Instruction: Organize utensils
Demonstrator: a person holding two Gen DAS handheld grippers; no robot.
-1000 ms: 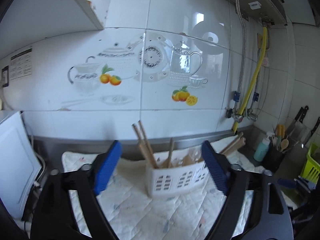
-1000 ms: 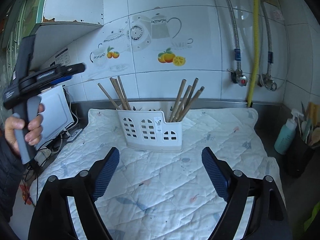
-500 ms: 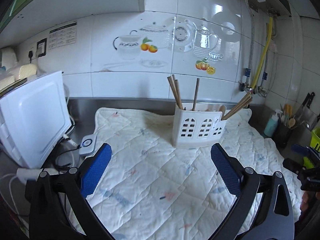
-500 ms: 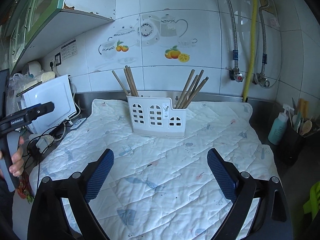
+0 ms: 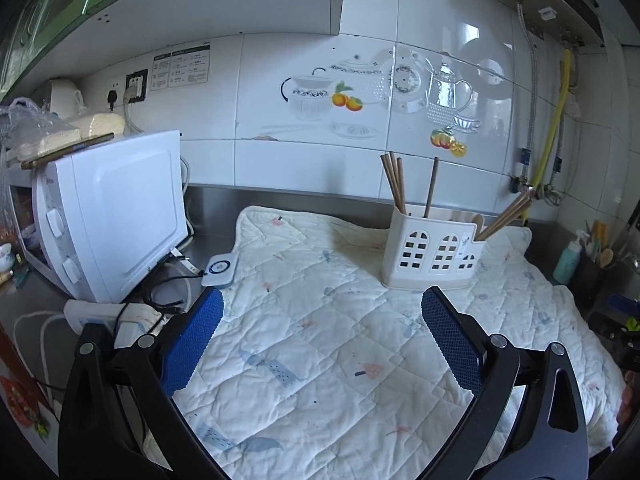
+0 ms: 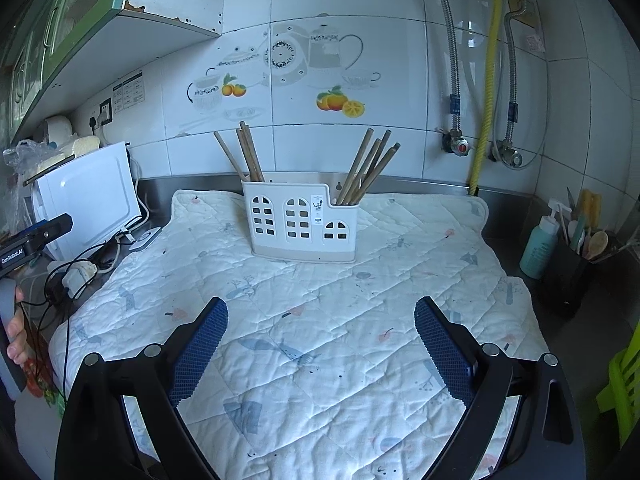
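Observation:
A white plastic utensil holder (image 6: pixel 298 226) stands upright on a quilted mat (image 6: pixel 320 320) near the back wall. It also shows in the left wrist view (image 5: pixel 434 254). Wooden chopsticks lean in its left compartment (image 6: pixel 244 156) and in its right compartment (image 6: pixel 370 170). My left gripper (image 5: pixel 322 338) is open and empty, low over the mat in front of the holder. My right gripper (image 6: pixel 320 344) is open and empty, over the mat's near part, well short of the holder.
A white microwave (image 5: pixel 108 216) stands at the left with a power strip and cables (image 5: pixel 120 312) beside it. A teal bottle (image 6: pixel 540 246) and a dark utensil cup (image 6: pixel 572 272) stand at the right. A green basket (image 6: pixel 624 380) is at the right edge.
Both grippers have drawn back from the holder, so it looks smaller and farther. The left gripper has swung left, bringing the microwave into view. Both stay open.

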